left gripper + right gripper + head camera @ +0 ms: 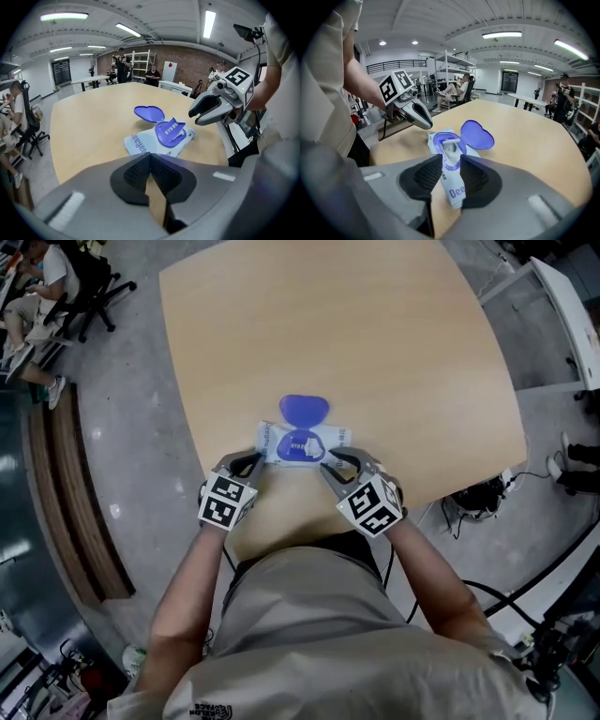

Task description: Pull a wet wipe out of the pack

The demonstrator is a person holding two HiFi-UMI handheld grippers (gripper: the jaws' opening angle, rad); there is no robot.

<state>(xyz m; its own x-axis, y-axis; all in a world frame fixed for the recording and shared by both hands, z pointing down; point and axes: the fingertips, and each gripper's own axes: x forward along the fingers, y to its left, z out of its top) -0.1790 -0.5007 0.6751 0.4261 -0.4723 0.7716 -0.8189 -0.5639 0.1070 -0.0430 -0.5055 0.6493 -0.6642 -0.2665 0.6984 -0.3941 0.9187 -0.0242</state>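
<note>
While poised beside the wipe pack point(302, 442), lid point(305, 409) flipped toward twelve o'clock: approach step. Holds left gripper point(249, 463) clenched, empty, at nine; right gripper point(333, 465) spread, ungripping, at three. Next: pin pack, pinch what seems a wipe tab point(446, 139).

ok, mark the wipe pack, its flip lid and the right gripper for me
wipe pack point(302, 444), head view, on the blue frame round its opening.
flip lid point(305, 410), head view, middle of the opened flap.
right gripper point(193, 117), left gripper view, the gap between its open fingertips.
</note>
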